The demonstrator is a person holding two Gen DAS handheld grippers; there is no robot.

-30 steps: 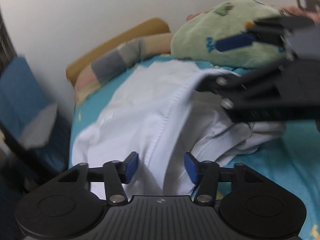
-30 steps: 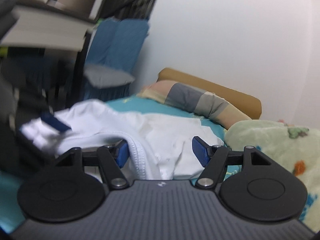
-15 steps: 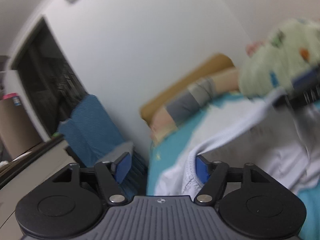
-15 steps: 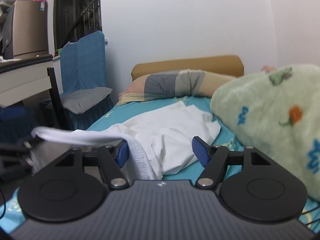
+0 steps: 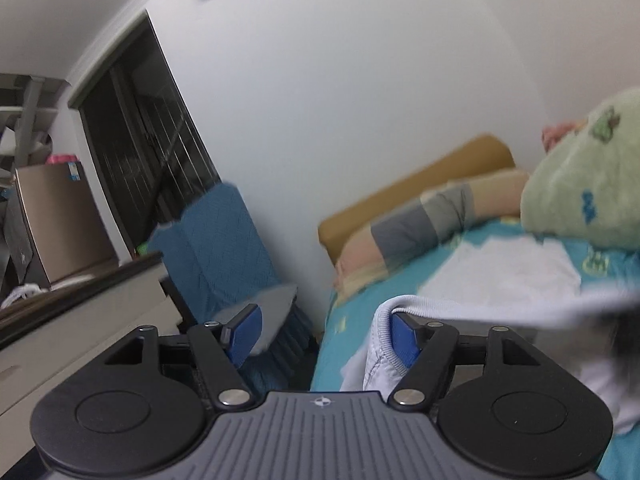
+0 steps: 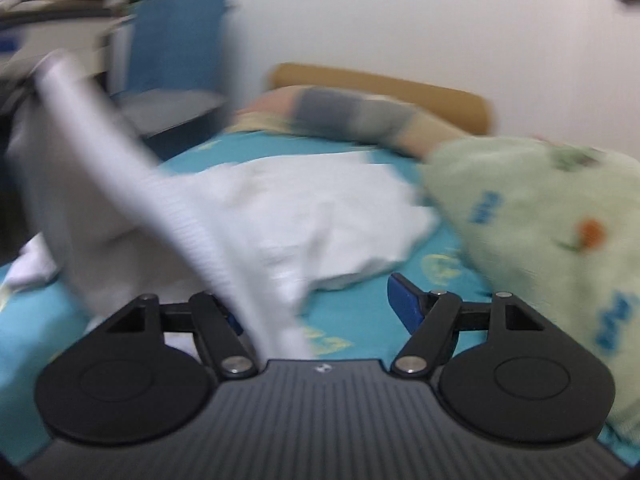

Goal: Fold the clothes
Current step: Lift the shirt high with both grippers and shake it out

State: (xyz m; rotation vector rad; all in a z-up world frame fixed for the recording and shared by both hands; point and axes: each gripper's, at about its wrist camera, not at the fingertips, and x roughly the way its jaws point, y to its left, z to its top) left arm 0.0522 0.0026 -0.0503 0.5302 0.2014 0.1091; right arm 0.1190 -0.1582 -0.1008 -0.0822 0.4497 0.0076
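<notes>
The bed shows bare teal sheet in front of the green blanket. The white garment lies mid-bed, its ribbed hem draped over both grippers' spread fingers, left and right; blur hides detail.

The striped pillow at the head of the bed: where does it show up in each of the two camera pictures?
Left wrist view: the striped pillow lies right of centre, below the tan headboard.
Right wrist view: the striped pillow lies upper centre, blurred, below the tan headboard.
Shared landmark: the green patterned blanket, right of the pillow in both.
</notes>
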